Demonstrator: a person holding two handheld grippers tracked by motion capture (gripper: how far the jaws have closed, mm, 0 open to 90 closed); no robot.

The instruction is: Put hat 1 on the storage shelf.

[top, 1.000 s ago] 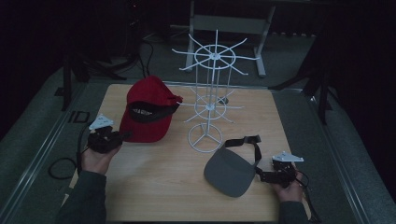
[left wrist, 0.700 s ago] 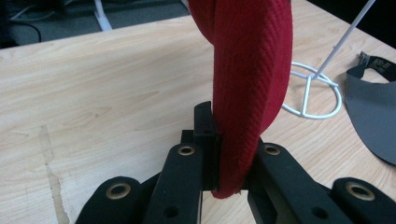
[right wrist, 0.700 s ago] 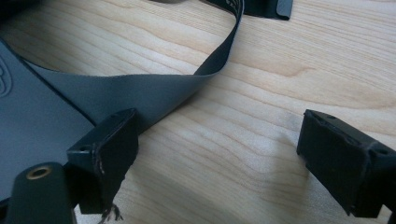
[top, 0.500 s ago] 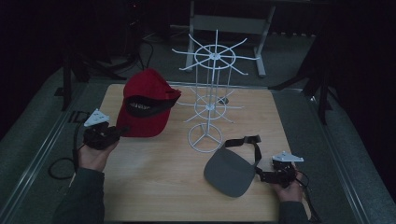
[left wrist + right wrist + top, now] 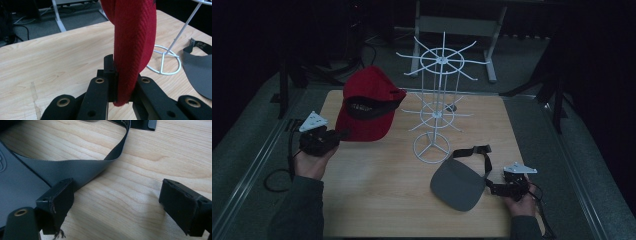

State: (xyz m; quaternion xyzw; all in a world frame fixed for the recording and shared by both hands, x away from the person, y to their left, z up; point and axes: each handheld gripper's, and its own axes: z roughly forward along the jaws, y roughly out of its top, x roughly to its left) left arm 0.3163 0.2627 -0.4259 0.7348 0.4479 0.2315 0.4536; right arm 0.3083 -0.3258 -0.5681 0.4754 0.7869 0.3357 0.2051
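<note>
We see a table (image 5: 50, 65) of pale wood with a visible grain, smooth and faintly sheeny. The red cap (image 5: 133, 50) is woven cloth with a coarse twill rib, matt, its edge pinched between the matt black plastic jaws of the left gripper (image 5: 118, 85), which carry small brass-coloured eyelets. The grey visor (image 5: 22, 185) looks smooth and matt, its strap (image 5: 120, 145) a thin, slightly glossy band. The white wire rack (image 5: 434, 100) is thin metal rod with a smooth white coat. The right gripper (image 5: 116, 205) has scuffed matt black pads.
</note>
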